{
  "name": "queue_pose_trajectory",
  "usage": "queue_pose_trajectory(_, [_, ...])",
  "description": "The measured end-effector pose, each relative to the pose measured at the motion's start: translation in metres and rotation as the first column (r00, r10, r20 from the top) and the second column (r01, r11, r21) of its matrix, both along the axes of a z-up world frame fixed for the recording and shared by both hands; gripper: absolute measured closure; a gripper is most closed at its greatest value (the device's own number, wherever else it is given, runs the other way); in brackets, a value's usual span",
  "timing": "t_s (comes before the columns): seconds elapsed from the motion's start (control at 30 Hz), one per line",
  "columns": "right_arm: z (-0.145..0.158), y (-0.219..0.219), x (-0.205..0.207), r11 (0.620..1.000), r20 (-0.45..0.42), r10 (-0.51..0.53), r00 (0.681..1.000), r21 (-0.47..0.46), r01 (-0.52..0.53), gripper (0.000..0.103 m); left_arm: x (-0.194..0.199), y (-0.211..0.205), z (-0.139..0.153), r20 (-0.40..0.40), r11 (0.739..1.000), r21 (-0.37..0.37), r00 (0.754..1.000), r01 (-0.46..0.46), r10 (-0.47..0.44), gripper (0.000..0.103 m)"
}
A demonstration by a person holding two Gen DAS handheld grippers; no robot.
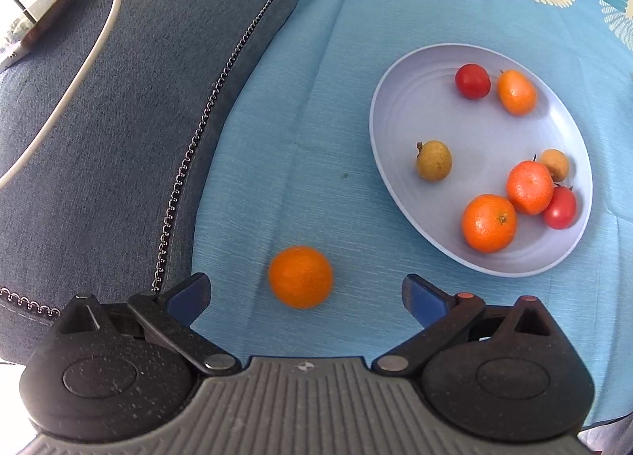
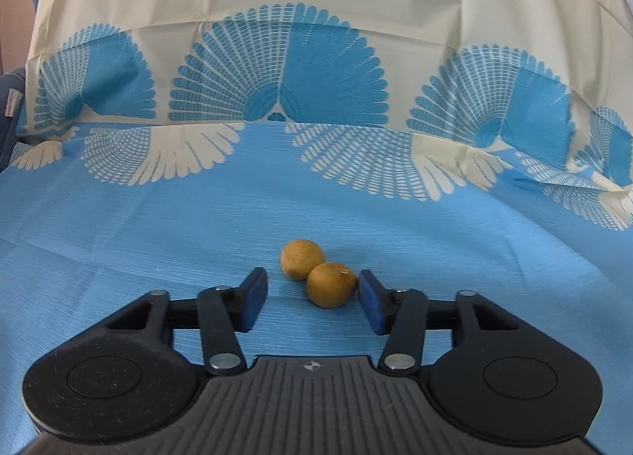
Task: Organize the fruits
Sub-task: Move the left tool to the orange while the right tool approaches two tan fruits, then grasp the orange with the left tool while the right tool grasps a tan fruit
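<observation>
In the left wrist view a loose orange lies on the blue cloth, just ahead of my left gripper, which is open wide with its fingers on either side of the fruit and not touching it. To the right, a pale oval plate holds several fruits: oranges, red ones and brown longans. In the right wrist view two brown longans touch each other on the cloth. My right gripper is open; the nearer longan sits between its pads, close against the right pad, and the left pad stands apart.
A grey-blue cushion with a chain-like seam borders the cloth on the left. A phone with a white cable rests on it. Beyond the longans the blue and cream patterned cloth rises in a fold.
</observation>
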State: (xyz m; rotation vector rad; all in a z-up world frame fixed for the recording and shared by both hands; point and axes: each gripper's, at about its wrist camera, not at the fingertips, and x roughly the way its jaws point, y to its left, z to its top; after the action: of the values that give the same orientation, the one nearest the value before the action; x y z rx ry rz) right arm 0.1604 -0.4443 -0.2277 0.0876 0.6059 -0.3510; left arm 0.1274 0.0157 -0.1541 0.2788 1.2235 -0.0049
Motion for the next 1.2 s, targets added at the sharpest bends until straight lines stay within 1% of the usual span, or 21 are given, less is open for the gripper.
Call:
queue_pose_trajectory(0.07, [-0.004, 0.001, 0.004, 1.0, -0.01, 0.001, 1.0, -0.013, -0.001, 0.046, 0.002, 0.0, -0.001, 0.002, 1.0, 0.002, 1.0, -0.003, 0.003, 0.0])
queue_pose_trajectory(0.17, [-0.009, -0.005, 0.007, 1.0, 0.01, -0.013, 1.0, 0.019, 0.012, 0.044, 0.005, 0.002, -0.005, 0.003, 1.0, 0.008, 1.0, -0.009, 0.009, 0.0])
queue_pose_trajectory(0.27, [-0.011, -0.008, 0.009, 0.999, 0.025, -0.017, 1.0, 0.032, 0.016, 0.042, 0.01, 0.003, -0.012, -0.001, 1.0, 0.01, 1.0, -0.023, 0.023, 0.0])
queue_pose_trajectory(0.33, [-0.012, -0.009, 0.011, 0.999, 0.032, -0.02, 0.999, 0.037, 0.019, 0.043, 0.011, 0.003, -0.016, -0.003, 0.999, 0.012, 0.999, -0.032, 0.032, 0.0])
queue_pose_trajectory(0.37, [-0.012, -0.01, 0.01, 0.999, 0.037, -0.028, 0.999, 0.034, 0.026, 0.052, 0.012, 0.003, -0.018, -0.003, 0.999, 0.015, 0.999, -0.035, 0.035, 0.0])
queue_pose_trajectory(0.4, [-0.012, -0.01, 0.008, 0.999, 0.044, -0.046, 0.998, 0.032, 0.044, 0.07, 0.013, 0.003, -0.019, -0.003, 0.999, 0.016, 0.999, -0.037, 0.037, 0.0])
queue_pose_trajectory(0.43, [-0.011, -0.012, 0.006, 0.997, 0.049, -0.062, 0.997, 0.038, 0.06, 0.078, 0.014, 0.002, -0.02, -0.003, 0.999, 0.015, 0.999, -0.035, 0.036, 0.0])
queue_pose_trajectory(0.5, [-0.01, -0.013, 0.005, 0.997, 0.053, -0.073, 0.996, 0.041, 0.071, 0.077, 0.015, 0.001, -0.02, 0.001, 0.999, 0.018, 1.0, -0.03, 0.03, 0.0])
queue_pose_trajectory(0.63, [-0.007, -0.003, 0.007, 0.999, 0.036, -0.048, 0.998, -0.022, 0.049, 0.077, 0.014, 0.004, -0.018, 0.008, 0.999, 0.02, 0.999, -0.033, 0.033, 0.0])
queue_pose_trajectory(0.8, [0.009, 0.004, 0.003, 0.998, 0.082, -0.034, 0.996, -0.057, 0.039, 0.077, 0.015, 0.007, -0.015, 0.013, 0.999, 0.019, 0.999, -0.037, 0.036, 0.0])
queue_pose_trajectory(0.9, [0.006, -0.003, 0.012, 0.998, 0.057, -0.023, 0.998, -0.055, 0.026, 0.077, 0.019, 0.009, -0.016, 0.009, 0.999, 0.019, 0.999, -0.044, 0.044, 0.0])
queue_pose_trajectory(1.0, [0.004, -0.004, 0.019, 1.0, 0.051, 0.001, 0.999, -0.027, 0.001, 0.077, 0.019, 0.007, -0.016, 0.006, 0.999, 0.021, 0.999, -0.043, 0.043, 0.0])
queue_pose_trajectory(1.07, [-0.001, 0.0, 0.024, 1.0, 0.012, 0.003, 1.0, -0.025, -0.002, 0.077, 0.019, 0.007, -0.016, 0.008, 0.999, 0.021, 0.999, -0.044, 0.044, 0.0])
queue_pose_trajectory(1.2, [-0.007, -0.001, 0.022, 1.0, 0.028, 0.0, 1.0, -0.009, 0.001, 0.077, 0.017, 0.007, -0.014, 0.012, 0.999, 0.025, 0.999, -0.04, 0.04, 0.0])
